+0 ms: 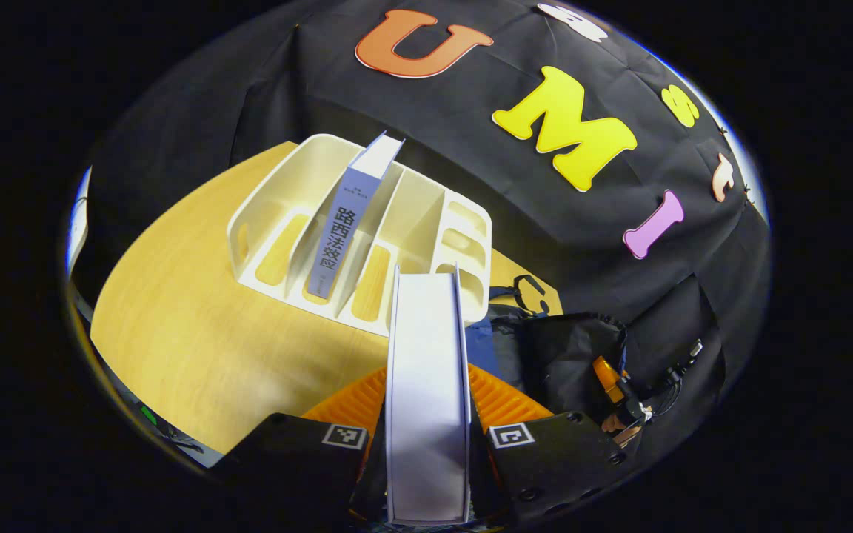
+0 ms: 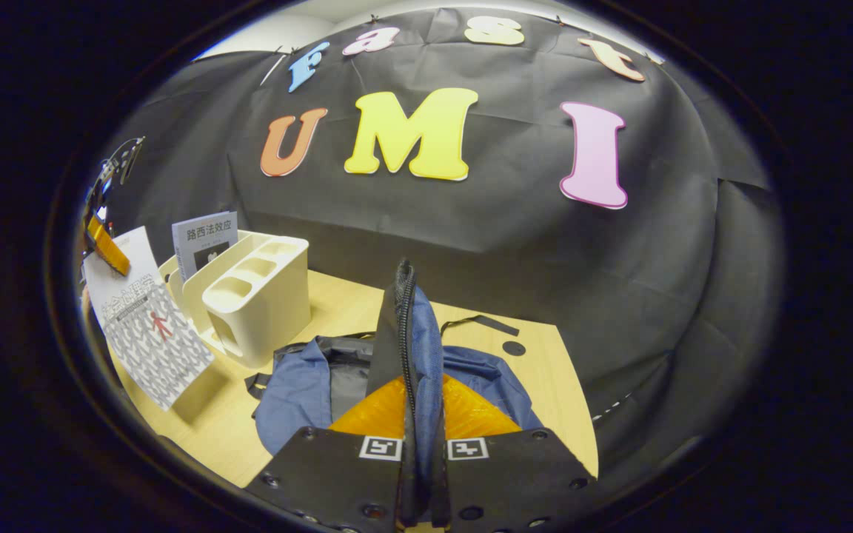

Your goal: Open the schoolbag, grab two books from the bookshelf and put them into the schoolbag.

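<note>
The left gripper (image 1: 426, 437) is clamped on a white book (image 1: 426, 385), fore-edge up: stiff, fairly heavy, best pinched across its covers near the middle. In the right gripper view that book has a patterned grey cover and hangs beside the shelf (image 2: 256, 307). The right gripper (image 2: 420, 437) is clamped on the bag (image 2: 397, 370) flap by the zipper: soft blue cloth, limp, seemingly open on the table (image 2: 545, 385). A second, grey-spined book (image 1: 341, 237) stands in the shelf.
</note>
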The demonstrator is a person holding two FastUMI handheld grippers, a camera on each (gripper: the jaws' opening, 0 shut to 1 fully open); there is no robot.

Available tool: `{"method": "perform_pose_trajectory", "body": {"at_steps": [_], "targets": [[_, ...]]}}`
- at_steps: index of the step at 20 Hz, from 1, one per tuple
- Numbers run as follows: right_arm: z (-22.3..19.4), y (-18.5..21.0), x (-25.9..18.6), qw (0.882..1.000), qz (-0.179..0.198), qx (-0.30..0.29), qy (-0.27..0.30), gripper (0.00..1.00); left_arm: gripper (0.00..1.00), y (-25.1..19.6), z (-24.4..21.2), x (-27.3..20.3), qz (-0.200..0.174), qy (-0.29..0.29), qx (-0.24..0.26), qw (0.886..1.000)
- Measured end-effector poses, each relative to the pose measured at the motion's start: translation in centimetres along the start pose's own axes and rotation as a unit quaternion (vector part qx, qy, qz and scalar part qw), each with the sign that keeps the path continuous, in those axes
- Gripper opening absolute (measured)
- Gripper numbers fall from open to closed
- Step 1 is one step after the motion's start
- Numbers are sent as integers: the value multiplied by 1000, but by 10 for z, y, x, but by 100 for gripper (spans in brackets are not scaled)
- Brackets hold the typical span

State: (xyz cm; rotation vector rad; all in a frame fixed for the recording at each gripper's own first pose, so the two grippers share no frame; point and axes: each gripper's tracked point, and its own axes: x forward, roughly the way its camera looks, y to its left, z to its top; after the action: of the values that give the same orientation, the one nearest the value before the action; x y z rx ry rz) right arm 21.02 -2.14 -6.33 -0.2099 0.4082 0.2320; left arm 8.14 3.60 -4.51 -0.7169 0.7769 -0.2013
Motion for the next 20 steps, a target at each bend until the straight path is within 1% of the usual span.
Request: {"method": "perform_pose_trajectory", "body": {"at_steps": [1,2,4,7,12,13,17,20], "targets": [[1,-1,0,1000,-2,1,-1,7,45,-8,-5,8,-17,1,-8,1000],[2,-2,-1,1000,-4,4,-1,7,46,-16,-6,17,-31,0,-10,999],[4,-6,0,1000,-11,14,1,8,46,-26,-9,36,-47,-5,-8,999],[9,-9,-1,1000,-8,17,1,7,46,-57,-11,59,-83,-13,-24,996],[29,-25,-6,999,-19,24,-17,8,46,-108,-2,105,-148,-31,-71,986],[33,-27,-7,999,-21,24,-20,7,46,-113,-3,117,-155,-33,-76,984],[44,-32,-8,999,-21,26,-29,7,46,-124,-9,161,-159,-38,-115,980],[55,-38,-9,999,-20,27,-41,7,46,-139,-15,198,-166,-30,-119,978]]}}
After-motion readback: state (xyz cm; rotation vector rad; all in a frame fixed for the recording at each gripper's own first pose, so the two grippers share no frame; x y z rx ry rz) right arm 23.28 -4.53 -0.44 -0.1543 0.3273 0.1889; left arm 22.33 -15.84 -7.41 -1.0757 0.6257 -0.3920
